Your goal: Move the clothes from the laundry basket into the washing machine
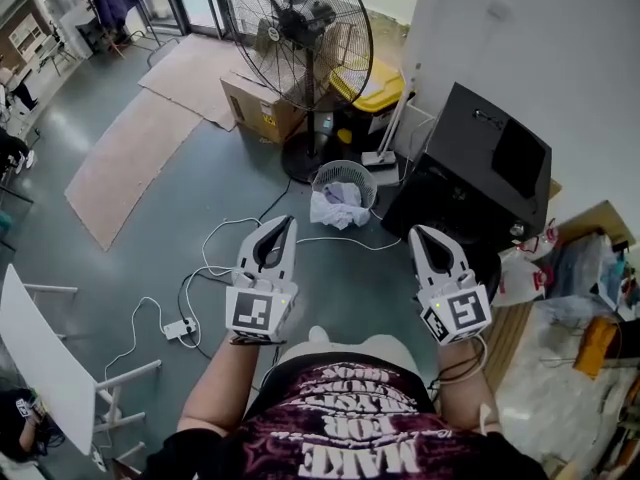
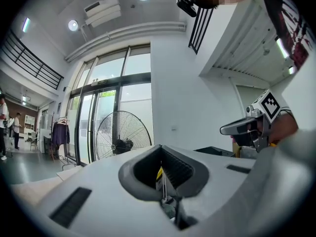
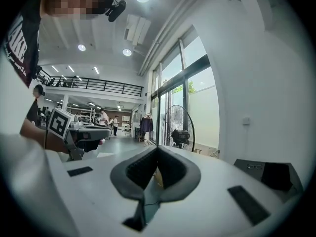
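Note:
A round mesh laundry basket (image 1: 345, 176) stands on the floor ahead, with pale clothes (image 1: 336, 208) in it and spilling over its front. To its right is the black washing machine (image 1: 487, 164). My left gripper (image 1: 284, 223) is held level well short of the basket; its jaws are shut with nothing between them (image 2: 161, 150). My right gripper (image 1: 419, 233) is held beside it, close to the machine's near corner, and is also shut and empty (image 3: 157, 150). Each gripper view shows the other gripper off to the side.
A large pedestal fan (image 1: 298, 30) stands behind the basket, with a cardboard box (image 1: 256, 105) and a yellow-lidded bin (image 1: 373, 87) beside it. White cables and a power strip (image 1: 180, 328) lie on the floor at left. A white table (image 1: 38, 356) is at lower left, clutter at right.

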A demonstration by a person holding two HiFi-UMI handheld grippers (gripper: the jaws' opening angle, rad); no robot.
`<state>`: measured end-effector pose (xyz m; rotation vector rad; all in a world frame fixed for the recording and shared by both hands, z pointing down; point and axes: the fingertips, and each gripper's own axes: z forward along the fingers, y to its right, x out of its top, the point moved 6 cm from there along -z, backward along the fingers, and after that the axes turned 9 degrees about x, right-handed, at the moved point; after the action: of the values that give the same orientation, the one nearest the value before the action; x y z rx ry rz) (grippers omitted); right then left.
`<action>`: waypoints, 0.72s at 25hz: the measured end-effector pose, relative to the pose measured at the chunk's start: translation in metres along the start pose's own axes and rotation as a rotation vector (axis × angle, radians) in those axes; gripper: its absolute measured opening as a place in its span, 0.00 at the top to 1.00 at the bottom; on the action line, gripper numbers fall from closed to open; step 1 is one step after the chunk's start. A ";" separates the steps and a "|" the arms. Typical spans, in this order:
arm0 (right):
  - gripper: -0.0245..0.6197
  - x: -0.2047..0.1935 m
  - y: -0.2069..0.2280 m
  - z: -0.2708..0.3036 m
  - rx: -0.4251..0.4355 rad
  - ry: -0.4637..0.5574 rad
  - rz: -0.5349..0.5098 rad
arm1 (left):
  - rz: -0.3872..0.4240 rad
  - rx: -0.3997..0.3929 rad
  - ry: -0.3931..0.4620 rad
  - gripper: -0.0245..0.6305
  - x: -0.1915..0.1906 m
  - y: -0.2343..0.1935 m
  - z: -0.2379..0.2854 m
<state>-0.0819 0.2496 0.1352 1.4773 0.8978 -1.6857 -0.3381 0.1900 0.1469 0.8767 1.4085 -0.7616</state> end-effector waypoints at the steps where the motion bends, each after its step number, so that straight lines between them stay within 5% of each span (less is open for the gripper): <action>1: 0.96 -0.001 0.000 0.000 -0.002 -0.003 0.002 | -0.003 -0.002 -0.004 0.96 -0.001 0.000 0.002; 18: 0.96 -0.030 0.094 0.017 0.023 -0.047 0.067 | -0.056 0.023 -0.060 0.96 -0.023 0.047 0.093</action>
<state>-0.0066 0.1893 0.1628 1.4603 0.7978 -1.6799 -0.2526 0.1313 0.1694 0.8282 1.3787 -0.8411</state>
